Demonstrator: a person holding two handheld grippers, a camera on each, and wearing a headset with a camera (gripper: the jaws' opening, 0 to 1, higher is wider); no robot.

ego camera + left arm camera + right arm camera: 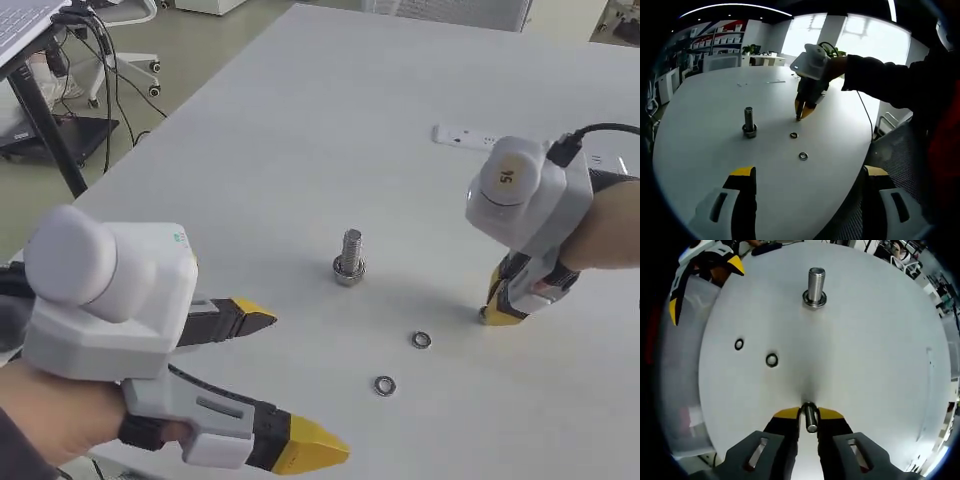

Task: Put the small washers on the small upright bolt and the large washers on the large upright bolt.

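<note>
Head view: one large upright steel bolt [349,256] stands on the white tabletop [300,120], with two small steel ring washers [421,340] lying apart nearby

Left gripper view: left claw [809,172] released, jaws wide

Right gripper view: right claw [810,414] clenched on one small steel bolt [811,423]
</note>
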